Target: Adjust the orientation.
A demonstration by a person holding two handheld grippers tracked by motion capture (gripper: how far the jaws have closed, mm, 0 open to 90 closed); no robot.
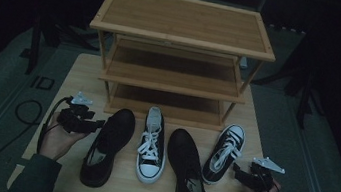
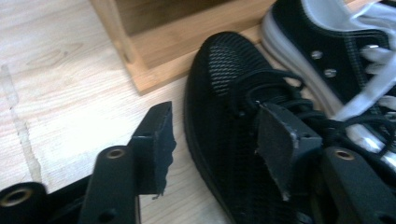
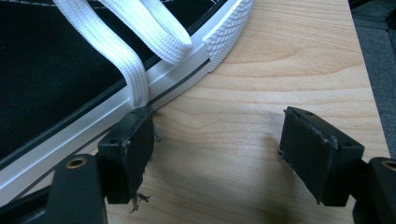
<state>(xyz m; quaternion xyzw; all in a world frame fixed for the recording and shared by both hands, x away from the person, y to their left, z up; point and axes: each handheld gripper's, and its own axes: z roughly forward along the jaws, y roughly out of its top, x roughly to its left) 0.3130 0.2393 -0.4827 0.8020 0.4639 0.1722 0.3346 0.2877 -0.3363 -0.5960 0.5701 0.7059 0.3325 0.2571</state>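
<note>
Your left gripper (image 1: 96, 125) hangs just left of the all-black mesh lace-up shoe (image 1: 107, 143) at the left end of the row, its jaws spread with nothing pinched between them. In the left gripper view, one pad sits over the bare table beside the shoe's sole and the other hovers above its black laces (image 2: 280, 93); whether that pad touches them you cannot tell.

That shoe lies on the light wooden table (image 1: 86, 71), toe pointing toward the three-tier bamboo shoe rack (image 1: 183, 24) at the back, just short of the rack's bottom shelf. Beside it lies a black canvas sneaker with white laces and white toe cap (image 1: 151, 144), then a second all-black shoe (image 1: 187, 174), then a second black-and-white canvas sneaker (image 1: 224, 151).

Your right gripper (image 1: 242, 176) rests low near the table's right edge, just beside that last sneaker. Its jaws stand wide apart over bare wood. In the right gripper view, one pad sits against the sneaker's white rubber sole (image 3: 140, 98), and a loop of white lace (image 3: 140, 51) hangs over the sole rim.
</note>
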